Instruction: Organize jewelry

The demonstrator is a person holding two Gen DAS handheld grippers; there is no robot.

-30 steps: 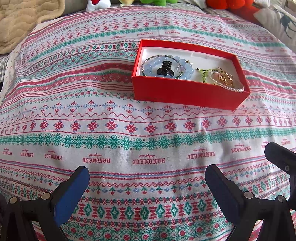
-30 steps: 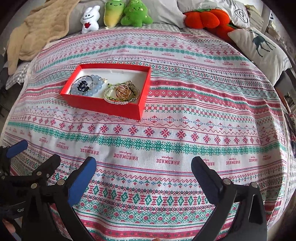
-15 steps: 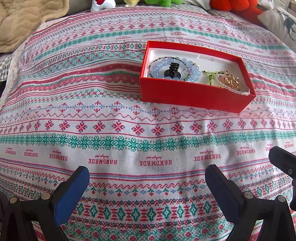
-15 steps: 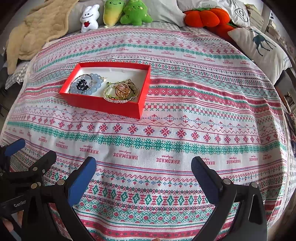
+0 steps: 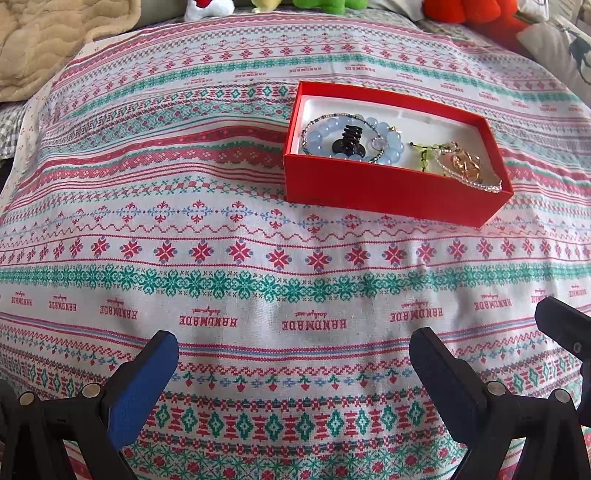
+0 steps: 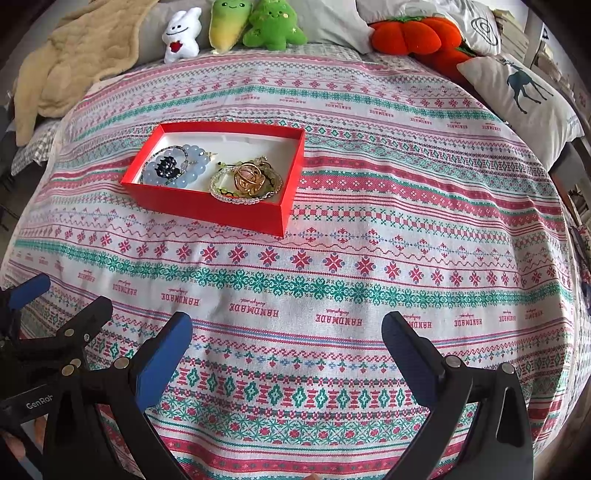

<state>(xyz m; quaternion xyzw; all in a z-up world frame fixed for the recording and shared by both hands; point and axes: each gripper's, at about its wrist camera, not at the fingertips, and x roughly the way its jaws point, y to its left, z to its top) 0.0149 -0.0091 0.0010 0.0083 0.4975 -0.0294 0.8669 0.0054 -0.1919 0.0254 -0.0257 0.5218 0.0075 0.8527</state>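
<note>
Nearest to you, your left gripper (image 5: 293, 363) hung with its jaws spread wide and nothing between them, its blue-padded fingers (image 5: 142, 384) poised above the patterned bedspread (image 5: 221, 240). Your right gripper (image 6: 286, 347) was likewise splayed wide and empty over the same cloth, and in its view the left gripper showed at the lower left edge, just beside it. Neither tool touched any jewelry. Farther out, well apart from both grippers, the red box (image 5: 391, 190) sat on the bedspread with its white lining showing. Inside it, toward your left, a pale blue bead bracelet (image 5: 388, 142) ringed a small black hair clip (image 5: 349, 142), with a thinner beaded strand lying against the bracelet. Toward the box's right end, a clear bead bracelet (image 6: 236, 199) curled around a gold ornament (image 6: 249, 179), and a string of small green beads (image 5: 424, 157) lay between the two clusters. Beyond the box, at the far edge of the bed, you had a white plush toy (image 6: 181, 35), two green plush toys (image 6: 273, 24), an orange plush (image 6: 415, 35), a deer-print pillow (image 6: 524, 96) on the right and a beige blanket (image 6: 74, 55) on the left.
</note>
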